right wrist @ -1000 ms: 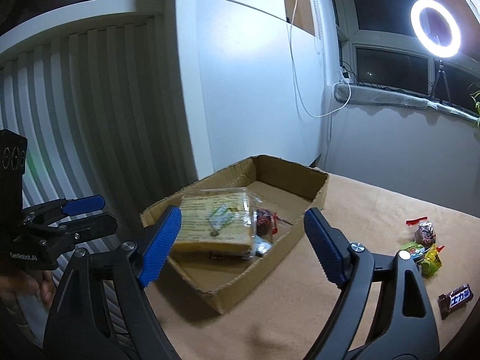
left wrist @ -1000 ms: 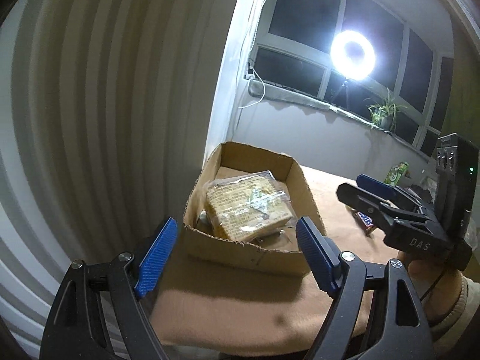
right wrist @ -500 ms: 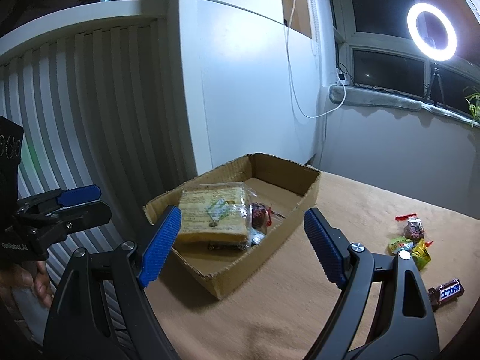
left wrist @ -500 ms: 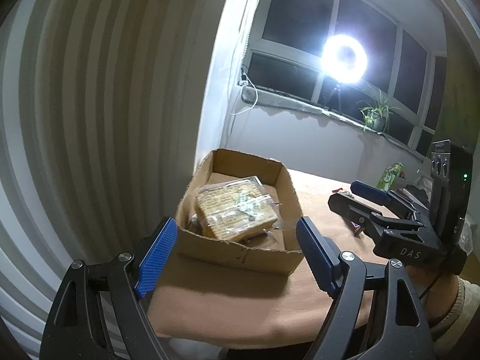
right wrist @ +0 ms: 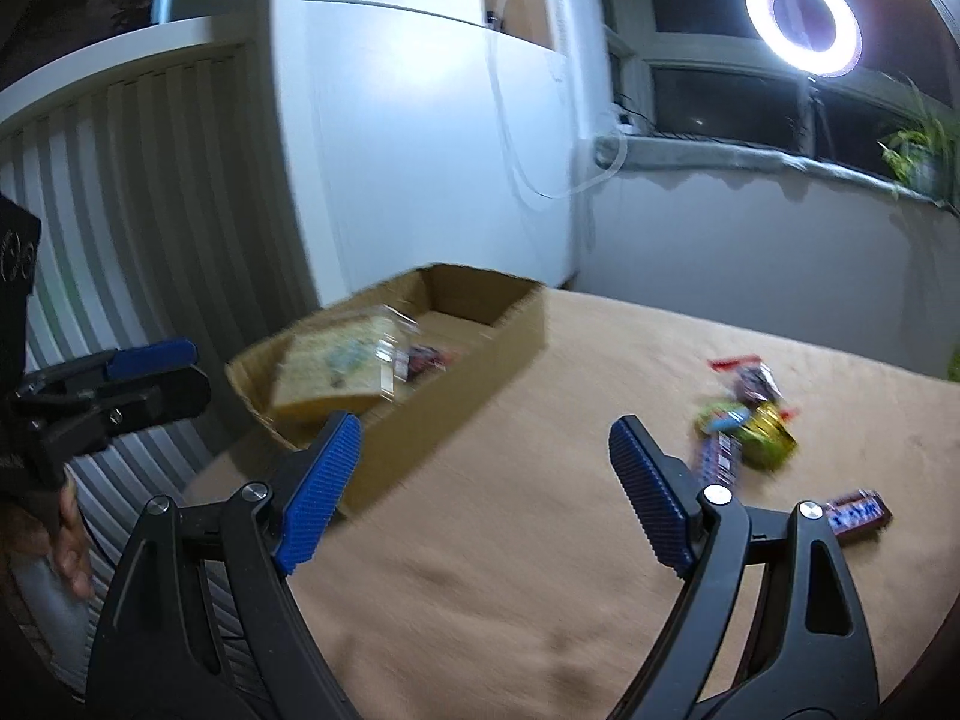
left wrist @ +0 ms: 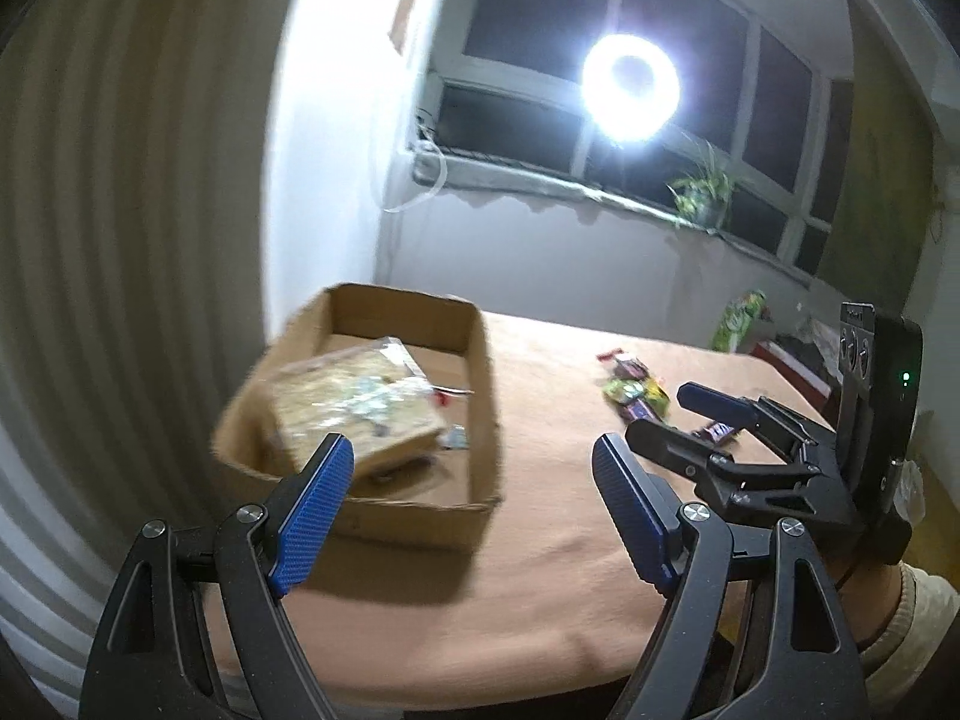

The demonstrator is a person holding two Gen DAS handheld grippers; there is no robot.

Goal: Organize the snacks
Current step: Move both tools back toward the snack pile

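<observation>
A shallow cardboard box (left wrist: 480, 438) (right wrist: 516, 330) sits at the left end of the tan table. In it lies a clear-wrapped pack of bread (left wrist: 354, 408) (right wrist: 336, 366) and a small red-wrapped snack (right wrist: 426, 357). Loose snacks lie on the table to the right: a pile of wrapped candies (right wrist: 750, 414) (left wrist: 633, 393) and a dark chocolate bar (right wrist: 855, 513). My left gripper (left wrist: 474, 504) is open and empty, short of the box. My right gripper (right wrist: 486, 492) is open and empty, above the table between box and candies; it also shows in the left wrist view (left wrist: 714, 426).
A ribbed radiator wall (left wrist: 120, 240) and a white cabinet (right wrist: 420, 180) stand left of the table. A ring light (right wrist: 801, 18) and a potted plant (left wrist: 705, 195) stand at the window sill. A green snack bag (left wrist: 741, 318) stands at the far table edge.
Both views have swung to the right, away from the box. The loose candies and chocolate bar now sit nearer the middle of the views. Both grippers stay open and empty.
</observation>
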